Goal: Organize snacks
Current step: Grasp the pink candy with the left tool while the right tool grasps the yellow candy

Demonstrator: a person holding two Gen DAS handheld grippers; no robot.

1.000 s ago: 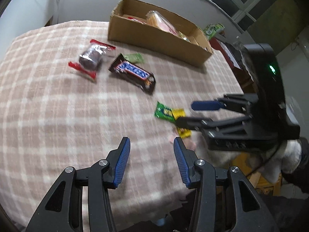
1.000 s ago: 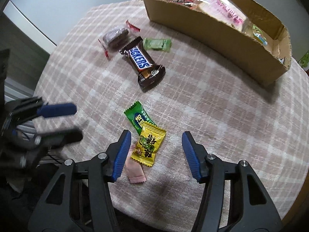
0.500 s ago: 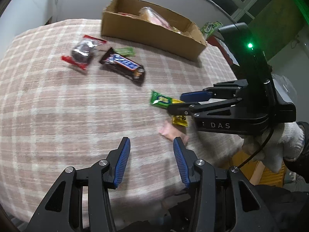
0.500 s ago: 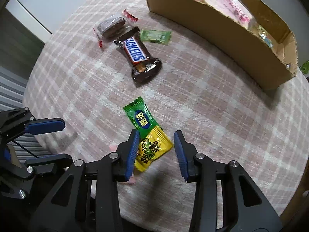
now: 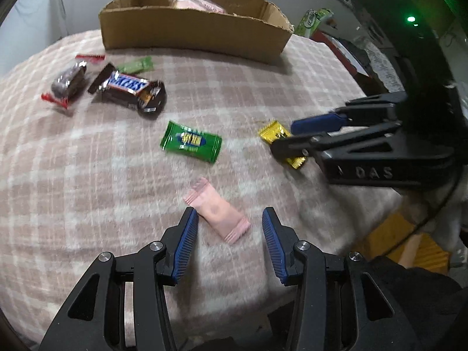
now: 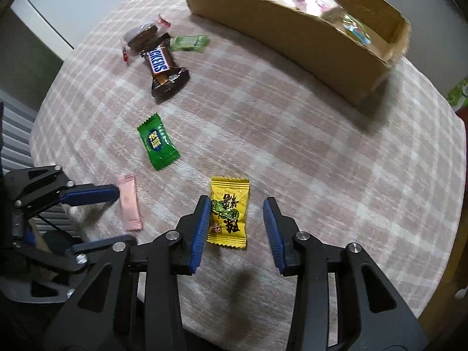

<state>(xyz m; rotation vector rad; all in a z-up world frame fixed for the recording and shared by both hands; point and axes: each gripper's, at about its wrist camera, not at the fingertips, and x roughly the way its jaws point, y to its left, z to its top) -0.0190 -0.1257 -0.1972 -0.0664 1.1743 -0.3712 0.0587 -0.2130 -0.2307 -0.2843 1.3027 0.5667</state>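
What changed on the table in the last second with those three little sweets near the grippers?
The three overlapping sweets are now apart: the yellow packet sits between the open right gripper, the pink sweet between the open left gripper, and the green packet lies alone. Neither is gripped yet. The Snickers bar and cardboard box stayed put.

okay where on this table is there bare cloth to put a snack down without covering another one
Bare cloth runs along the right, between the yellow packet and the cardboard box. Another patch lies left of the green candy, below the Snickers bar. It is crowded by that bar, and near the pink wafer, where both claws sit.
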